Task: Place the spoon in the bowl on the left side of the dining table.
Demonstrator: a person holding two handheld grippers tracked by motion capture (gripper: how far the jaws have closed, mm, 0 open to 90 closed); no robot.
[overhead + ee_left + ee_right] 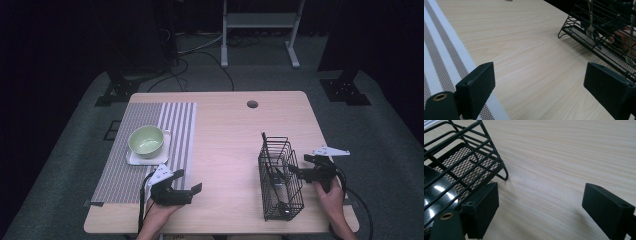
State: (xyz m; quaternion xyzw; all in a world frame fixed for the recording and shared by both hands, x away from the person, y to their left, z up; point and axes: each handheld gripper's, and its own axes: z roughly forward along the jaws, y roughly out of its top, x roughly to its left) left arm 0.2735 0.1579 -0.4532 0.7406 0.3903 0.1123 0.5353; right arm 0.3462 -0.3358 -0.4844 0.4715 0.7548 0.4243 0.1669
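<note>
A black wire basket (280, 177) stands on the right half of the wooden table (225, 140) with metal cutlery (276, 181) inside it. My right gripper (299, 165) is open just to the basket's right, jaws pointing at it. In the right gripper view the gripper (541, 206) hovers over bare wood, with the basket (461, 165) at the left and a shiny utensil (434, 195) behind the wires. A green bowl (146, 140) sits on a white square plate (134, 159) on a striped placemat (150, 150). My left gripper (187, 181) is open at the mat's front right corner, with nothing between its jaws (541, 87).
The basket (599, 37) shows at the upper right of the left gripper view, with a hand (621, 37) behind its wires, and the placemat (439, 55) along the left. A cable hole (252, 104) lies near the table's far edge. Stands and cables sit on the floor beyond.
</note>
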